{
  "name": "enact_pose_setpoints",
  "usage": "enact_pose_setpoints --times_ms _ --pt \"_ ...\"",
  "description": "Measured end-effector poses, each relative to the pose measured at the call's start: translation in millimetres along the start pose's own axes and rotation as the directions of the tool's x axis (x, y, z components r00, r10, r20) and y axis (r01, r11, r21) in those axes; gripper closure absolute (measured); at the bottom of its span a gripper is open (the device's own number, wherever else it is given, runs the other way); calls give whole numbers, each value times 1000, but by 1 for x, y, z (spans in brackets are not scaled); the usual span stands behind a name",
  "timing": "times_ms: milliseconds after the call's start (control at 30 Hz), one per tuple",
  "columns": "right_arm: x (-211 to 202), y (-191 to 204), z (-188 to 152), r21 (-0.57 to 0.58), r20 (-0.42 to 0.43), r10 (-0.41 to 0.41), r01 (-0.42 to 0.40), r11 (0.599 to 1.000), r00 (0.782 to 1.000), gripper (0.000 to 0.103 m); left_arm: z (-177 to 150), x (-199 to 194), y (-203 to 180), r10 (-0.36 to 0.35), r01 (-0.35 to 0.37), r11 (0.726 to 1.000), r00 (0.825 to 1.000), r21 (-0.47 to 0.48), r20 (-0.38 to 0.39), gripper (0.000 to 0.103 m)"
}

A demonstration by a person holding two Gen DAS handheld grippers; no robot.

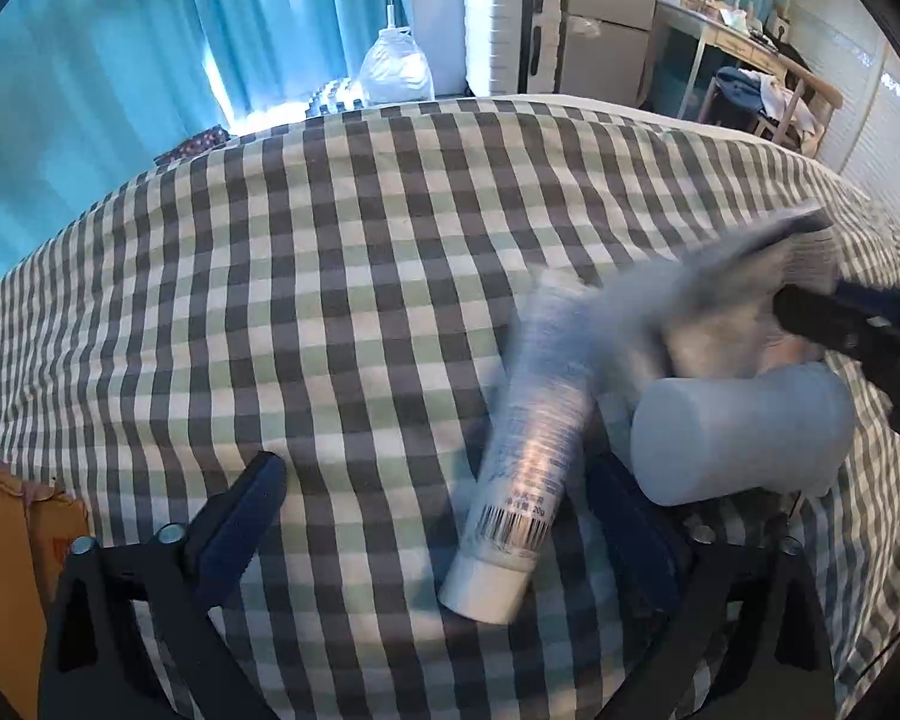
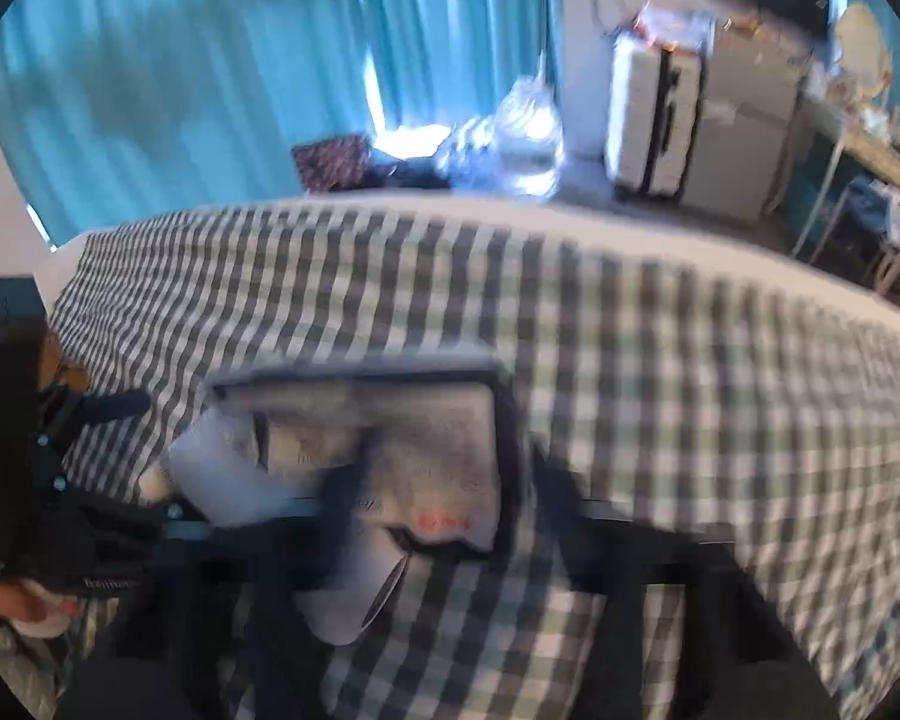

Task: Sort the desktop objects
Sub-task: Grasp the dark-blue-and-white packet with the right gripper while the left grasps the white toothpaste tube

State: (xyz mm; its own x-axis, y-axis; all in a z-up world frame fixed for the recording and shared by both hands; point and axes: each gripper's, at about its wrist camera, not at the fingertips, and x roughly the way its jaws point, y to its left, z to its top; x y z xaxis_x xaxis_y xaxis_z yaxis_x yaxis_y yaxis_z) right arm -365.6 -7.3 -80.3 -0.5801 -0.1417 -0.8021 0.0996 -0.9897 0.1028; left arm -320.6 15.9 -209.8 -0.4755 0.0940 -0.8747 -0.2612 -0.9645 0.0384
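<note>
On the checked cloth (image 1: 270,300) a white tube (image 1: 510,480) with a barcode lies between the fingers of my left gripper (image 1: 438,474), which is open and not touching it. Right of the tube, a pale bottle (image 1: 744,432) lies on its side. Behind the bottle is a flat grey pouch (image 1: 750,276), blurred, with my right gripper (image 1: 810,315) at its right end. In the right wrist view the pouch (image 2: 426,438) sits between the fingers of my right gripper (image 2: 432,462), which looks shut on it. The bottle (image 2: 228,468) shows beside it, and the left gripper's fingers (image 2: 114,405) show at the left.
A cardboard box (image 1: 6,540) stands at the cloth's left edge. Beyond the far edge are blue curtains (image 1: 120,60), a plastic bag (image 1: 396,66), a white suitcase (image 1: 510,36), a grey cabinet (image 1: 606,30) and a desk with a chair (image 1: 780,90). A person's hand (image 2: 18,606) holds the left gripper.
</note>
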Motion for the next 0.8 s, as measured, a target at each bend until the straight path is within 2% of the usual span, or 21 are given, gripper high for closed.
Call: enact_pose_setpoints --times_ms 33,67,100,133,167,267,433,567,700,800 --pt "-1 -1 -4 0 0 9 -9 1000 1000 80 -1 -3 0 -16 16 1000 1000 2 12 21" --pt "-3 -2 -6 -1 5 19 -19 1000 1000 83 -1 -7 -3 -27 26 1000 999 10 25 37" --pt "-8 -3 -11 1 10 23 -24 1000 1000 86 2 -10 -4 -32 31 999 999 13 32 47" --pt "-11 -4 -14 9 14 19 -19 1000 1000 89 1 -13 -9 -54 53 998 998 30 34 65" --pt "-18 -6 -20 26 24 13 -14 1000 1000 91 1 -14 -13 -57 55 998 998 41 36 78" --pt "-32 -12 -34 84 49 2 -6 996 999 94 -2 -19 -23 -48 47 997 998 56 30 78" --pt "-65 -22 -62 172 70 -25 12 985 997 94 -25 -35 -25 -83 83 996 997 -20 1 78" --pt "-87 -22 -74 189 63 -44 31 982 997 94 -54 -58 -22 -81 80 995 997 -62 -12 78" --pt "-109 -13 -92 206 62 -42 28 978 997 94 -71 -77 -23 -72 71 996 997 -49 -38 77" --pt "-122 -3 -100 194 54 -28 17 981 998 94 -85 -100 -22 -99 97 992 995 -84 -26 77"
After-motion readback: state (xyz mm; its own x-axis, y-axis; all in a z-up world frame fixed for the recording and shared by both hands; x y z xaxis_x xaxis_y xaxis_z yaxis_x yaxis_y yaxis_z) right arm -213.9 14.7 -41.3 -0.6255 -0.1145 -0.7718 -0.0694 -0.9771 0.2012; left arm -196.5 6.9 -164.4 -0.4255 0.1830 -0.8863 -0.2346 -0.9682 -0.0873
